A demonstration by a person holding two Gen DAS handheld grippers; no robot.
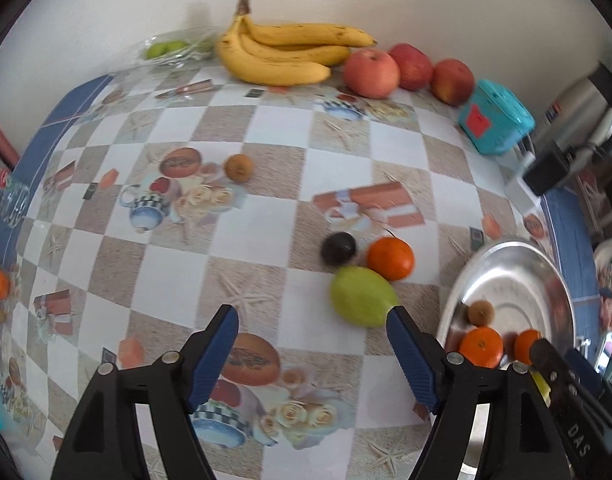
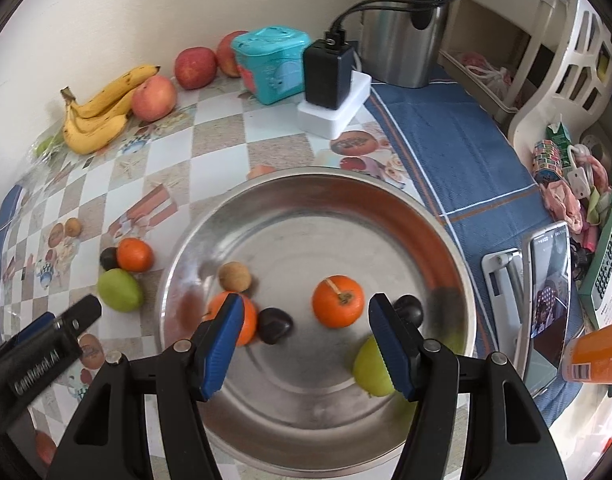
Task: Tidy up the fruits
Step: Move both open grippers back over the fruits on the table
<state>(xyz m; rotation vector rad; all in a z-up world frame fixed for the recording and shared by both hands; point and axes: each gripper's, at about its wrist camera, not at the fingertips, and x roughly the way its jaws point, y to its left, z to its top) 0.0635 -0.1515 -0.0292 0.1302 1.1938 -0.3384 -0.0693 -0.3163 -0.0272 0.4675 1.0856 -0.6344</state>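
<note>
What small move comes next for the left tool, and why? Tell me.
Probably ease the left tool toward the green fruit and close on it. Its jaws stand open and empty with that fruit just ahead beside one finger, still on the tablecloth with an orange and a dark fruit, while the metal bowl already holds others.

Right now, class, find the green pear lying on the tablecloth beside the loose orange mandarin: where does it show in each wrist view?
Left wrist view: the green pear lies right of centre, near the left gripper's right fingertip.
Right wrist view: it sits at lower left, outside the round steel bowl.
Shared landmark: the orange mandarin and the dark plum beside it.
</note>
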